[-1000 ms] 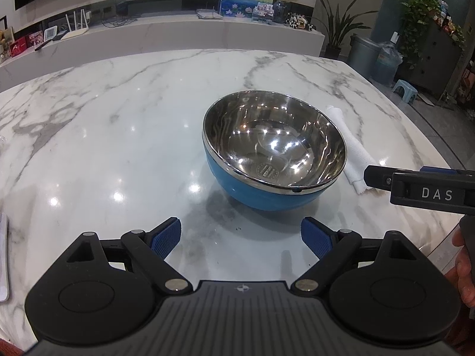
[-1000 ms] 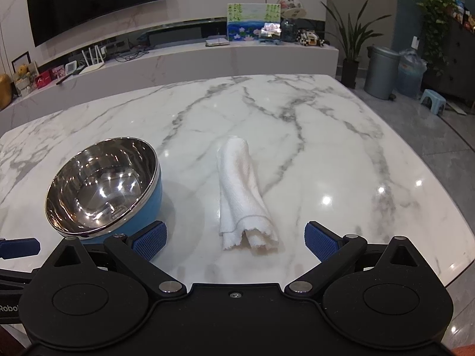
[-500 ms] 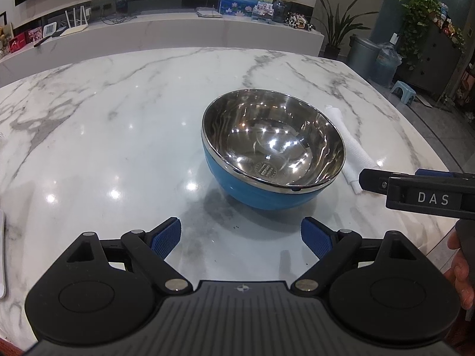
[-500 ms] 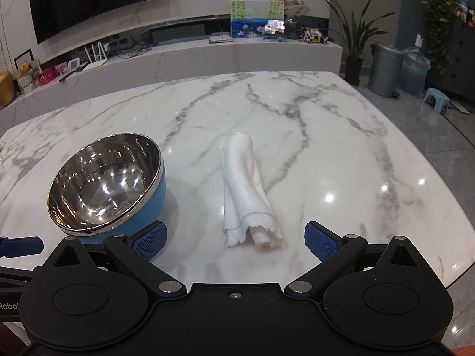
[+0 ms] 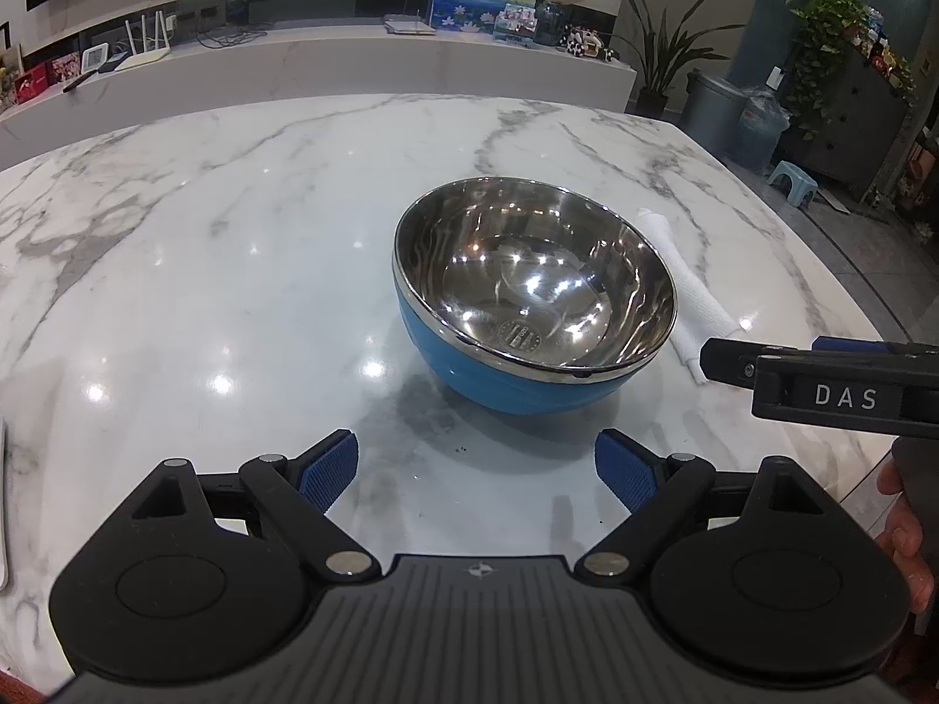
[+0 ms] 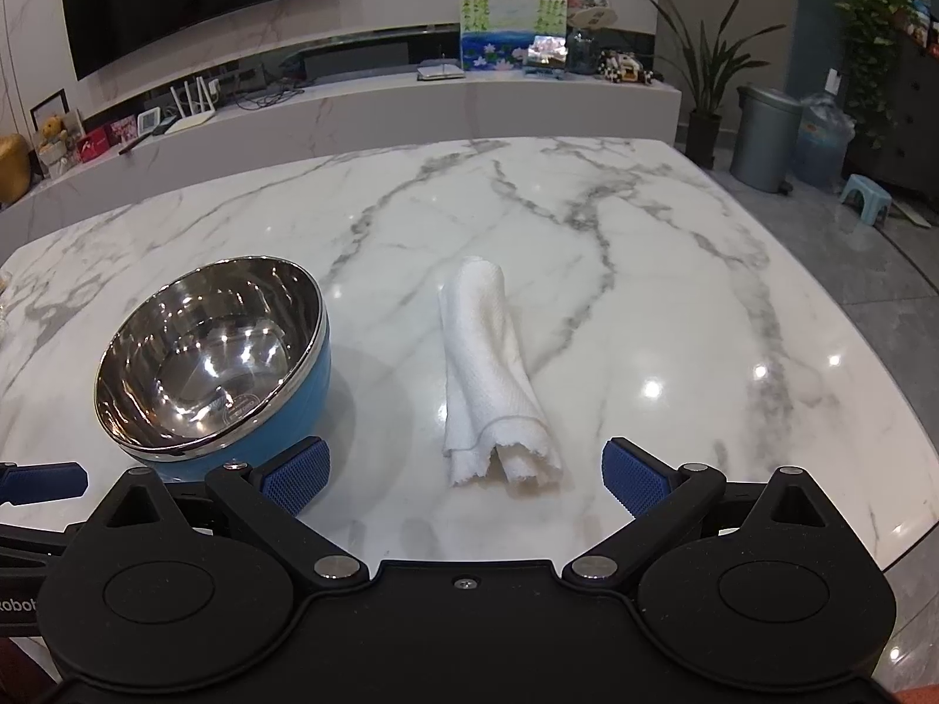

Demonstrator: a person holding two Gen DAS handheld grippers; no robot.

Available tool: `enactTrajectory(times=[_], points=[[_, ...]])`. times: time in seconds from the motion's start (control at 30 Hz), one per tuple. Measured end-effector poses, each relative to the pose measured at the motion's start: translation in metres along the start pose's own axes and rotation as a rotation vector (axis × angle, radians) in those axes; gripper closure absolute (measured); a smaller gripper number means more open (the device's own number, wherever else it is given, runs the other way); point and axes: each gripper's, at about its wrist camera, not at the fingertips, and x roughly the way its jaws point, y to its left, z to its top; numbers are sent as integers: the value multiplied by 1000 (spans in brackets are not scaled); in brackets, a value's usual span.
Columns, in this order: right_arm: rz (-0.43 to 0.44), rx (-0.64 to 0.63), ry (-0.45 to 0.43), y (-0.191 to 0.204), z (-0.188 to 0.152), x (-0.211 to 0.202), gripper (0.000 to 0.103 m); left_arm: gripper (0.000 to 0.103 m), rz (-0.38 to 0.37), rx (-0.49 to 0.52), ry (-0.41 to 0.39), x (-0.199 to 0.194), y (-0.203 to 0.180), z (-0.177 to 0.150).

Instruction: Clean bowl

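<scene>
A blue bowl with a shiny steel inside stands upright on the marble table; it also shows in the right wrist view. A rolled white cloth lies just right of the bowl, partly hidden behind it in the left wrist view. My left gripper is open and empty, a short way in front of the bowl. My right gripper is open and empty, its blue pads either side of the cloth's near end. Its side shows in the left wrist view.
The table's right edge drops to a grey floor with a bin and a small stool. A long white counter with small items runs behind the table. A flat white thing lies at the left edge.
Both grippers have crept forward a little: the bowl and the cloth sit slightly nearer and larger in view. Nothing has been taken hold of.
</scene>
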Motion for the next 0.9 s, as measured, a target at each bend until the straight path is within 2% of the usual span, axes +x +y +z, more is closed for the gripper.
enactTrajectory(times=[0.5, 0.67, 0.9], points=[[-1, 8, 2, 1, 2, 3, 4, 15, -40, -26, -44, -6, 3, 4], [-2, 18, -4, 0, 2, 2, 4, 15, -69, -38, -100, -13, 5, 7], [-7, 23, -18, -3, 2, 0, 5, 15, -79, -62, -140, -18, 11, 14]])
